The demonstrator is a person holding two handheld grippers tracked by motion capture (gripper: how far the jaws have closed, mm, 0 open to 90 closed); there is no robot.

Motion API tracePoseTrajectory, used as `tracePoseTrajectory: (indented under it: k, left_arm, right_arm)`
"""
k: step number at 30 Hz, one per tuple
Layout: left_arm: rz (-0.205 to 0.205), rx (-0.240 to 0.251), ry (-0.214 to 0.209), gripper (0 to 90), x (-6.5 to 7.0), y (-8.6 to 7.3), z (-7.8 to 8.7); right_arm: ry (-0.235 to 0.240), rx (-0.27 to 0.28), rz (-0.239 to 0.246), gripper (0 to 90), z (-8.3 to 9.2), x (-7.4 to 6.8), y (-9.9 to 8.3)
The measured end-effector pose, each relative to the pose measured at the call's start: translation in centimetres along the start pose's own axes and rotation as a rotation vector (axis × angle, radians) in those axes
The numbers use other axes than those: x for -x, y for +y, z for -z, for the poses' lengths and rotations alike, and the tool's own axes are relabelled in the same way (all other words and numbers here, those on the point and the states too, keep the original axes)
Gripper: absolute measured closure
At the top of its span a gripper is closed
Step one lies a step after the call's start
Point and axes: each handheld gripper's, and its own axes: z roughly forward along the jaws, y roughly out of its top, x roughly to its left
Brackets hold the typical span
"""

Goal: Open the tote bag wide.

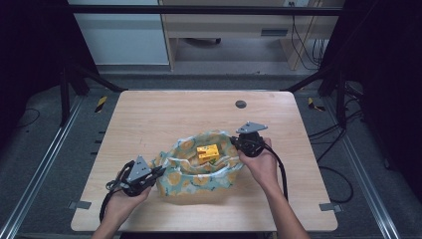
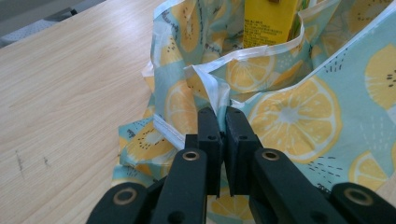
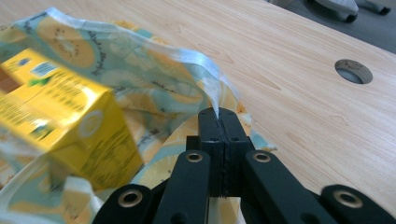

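1. High view: a lemon-print fabric bag [image 1: 199, 172] sits open on the wooden counter [image 1: 149, 119], a yellow carton [image 1: 208, 152] inside.
2. Left gripper [image 2: 222, 122] jaws pinch the bag's white-trimmed rim.
3. Right gripper [image 3: 218, 120] jaws clamp the opposite rim.

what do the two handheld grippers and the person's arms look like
Both the left gripper and right gripper are black, each topped by a grey three-cornered plate and trailing a black cable. Close up, the jaws are flat black bars with brass-coloured rivets. The forearms are bare, no sleeves visible.
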Motion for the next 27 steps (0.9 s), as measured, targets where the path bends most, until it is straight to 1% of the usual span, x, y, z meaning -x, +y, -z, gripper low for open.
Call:
tracePoseTrajectory:
  k: [1,4,5,8,9,11,12,14,16,20,21,26,27]
  left_arm:
    - [-0.01,-0.011,0.001,86.3,0.0,0.0,-0.1]
    - [-0.009,-0.035,-0.002,86.5,0.0,-0.2,-0.5]
    - [-0.008,-0.043,-0.001,86.6,0.0,-0.3,-0.6]
    - [-0.007,-0.071,-0.005,86.6,-0.1,-0.5,-0.9]
    - [-0.006,-0.08,-0.005,86.6,-0.1,-0.6,-1.0]
    - [-0.004,-0.093,-0.009,86.6,-0.1,-0.8,-1.3]
    - [-0.005,-0.1,-0.01,86.6,-0.1,-0.9,-1.3]
    - [-0.007,-0.108,-0.015,86.6,0.0,-0.9,-1.4]
    - [-0.015,-0.114,-0.017,86.6,0.1,-0.9,-1.4]
    - [-0.017,-0.12,-0.024,86.6,0.3,-1.0,-1.5]
    - [-0.02,-0.124,-0.027,86.6,0.4,-1.0,-1.5]
    - [-0.033,-0.149,-0.058,86.5,0.8,-1.2,-1.4]
    - [-0.038,-0.153,-0.063,86.6,0.9,-1.3,-1.3]
  right_arm:
    - [-0.005,-0.004,-0.008,90.0,-0.3,0.2,0.0]
    - [-0.018,-0.016,-0.03,90.0,-1.1,0.9,-0.3]
    - [-0.018,-0.024,-0.045,90.0,-1.4,1.0,-0.4]
    - [-0.023,-0.042,-0.067,90.0,-2.0,1.6,-0.9]
    - [-0.023,-0.042,-0.072,90.0,-2.2,1.8,-1.1]
    - [-0.021,-0.049,-0.097,90.0,-2.5,2.4,-1.6]
    - [-0.021,-0.049,-0.097,90.0,-2.5,2.4,-1.6]
    - [-0.013,-0.054,-0.114,90.0,-2.7,2.6,-1.9]
    - [-0.012,-0.061,-0.114,90.0,-2.8,2.6,-2.2]
    - [-0.015,-0.067,-0.095,90.0,-2.7,2.4,-2.3]
    - [-0.02,-0.071,-0.078,90.0,-2.7,2.3,-2.3]
    - [-0.023,-0.085,-0.071,89.9,-2.7,2.2,-2.5]
    - [-0.024,-0.091,-0.063,89.7,-2.7,1.9,-2.7]
